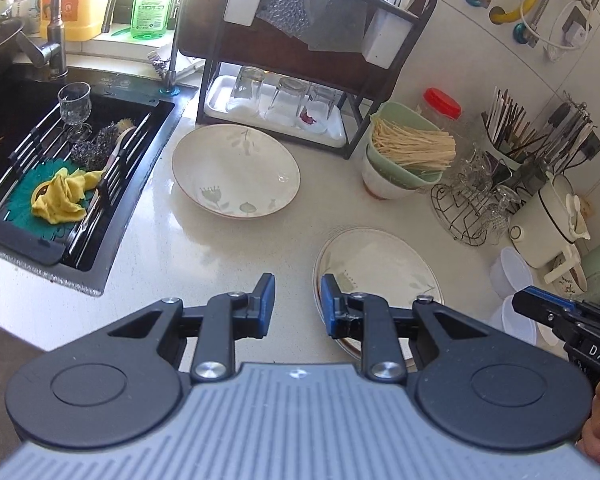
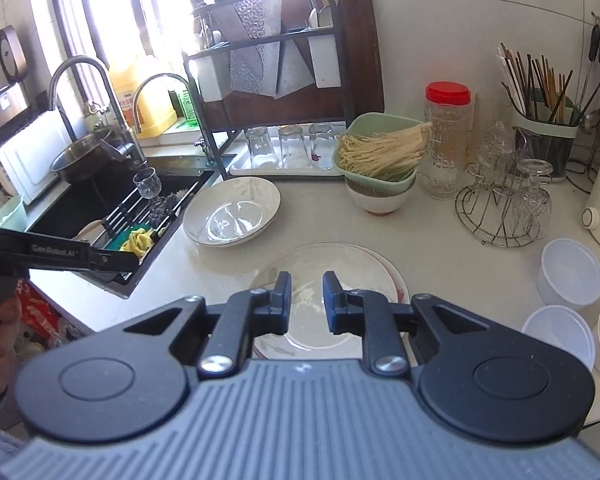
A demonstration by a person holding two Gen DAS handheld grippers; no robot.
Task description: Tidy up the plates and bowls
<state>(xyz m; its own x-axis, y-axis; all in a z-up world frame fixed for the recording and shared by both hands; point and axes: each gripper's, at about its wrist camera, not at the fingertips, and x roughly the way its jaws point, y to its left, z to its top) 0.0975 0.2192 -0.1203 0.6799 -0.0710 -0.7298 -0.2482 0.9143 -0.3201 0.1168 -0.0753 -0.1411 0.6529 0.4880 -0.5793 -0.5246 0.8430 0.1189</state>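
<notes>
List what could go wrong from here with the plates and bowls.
The flat plates lie stacked flush on the counter, so the open right gripper may slip off the rim. Lifting could swing it into the wire glass rack. The deep plate sits close to the sink edge.

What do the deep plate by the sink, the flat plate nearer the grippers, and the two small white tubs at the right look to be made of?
Deep plate: likely glazed ceramic; glossy cream surface mirrors the window, with a printed leaf motif and thin dark rim.
Flat plate: apparently the same glazed ceramic; shiny, with a similar leaf print in the left wrist view.
White tubs: probably plastic; thin, matte, slightly translucent walls.
</notes>
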